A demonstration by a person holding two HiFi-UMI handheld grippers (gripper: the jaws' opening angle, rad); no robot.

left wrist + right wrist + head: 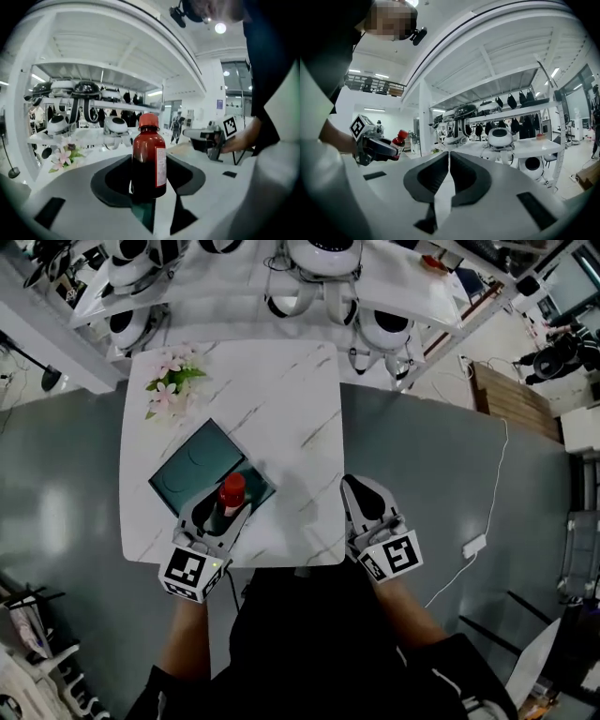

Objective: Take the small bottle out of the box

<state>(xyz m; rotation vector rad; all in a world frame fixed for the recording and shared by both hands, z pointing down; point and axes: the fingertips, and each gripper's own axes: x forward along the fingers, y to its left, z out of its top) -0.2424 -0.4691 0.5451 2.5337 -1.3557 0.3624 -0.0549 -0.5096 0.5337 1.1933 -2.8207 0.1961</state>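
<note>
A small dark-red bottle (232, 493) with a red cap stands upright between the jaws of my left gripper (223, 507), over the near corner of the open teal box (197, 470). In the left gripper view the bottle (149, 159) fills the gap and the black pads (112, 180) close on its sides, with a strip of teal box (143, 216) below. The right gripper view shows the bottle (398, 139) held in that gripper. My right gripper (359, 487) rests at the table's near right edge, its jaws together on nothing (449, 161).
The box lies on a white marbled table (291, 399). Pink flowers (171, 381) sit at its far left corner. Shelves with white robot heads (323, 259) stand behind. A cable and power strip (473, 545) lie on the grey floor to the right.
</note>
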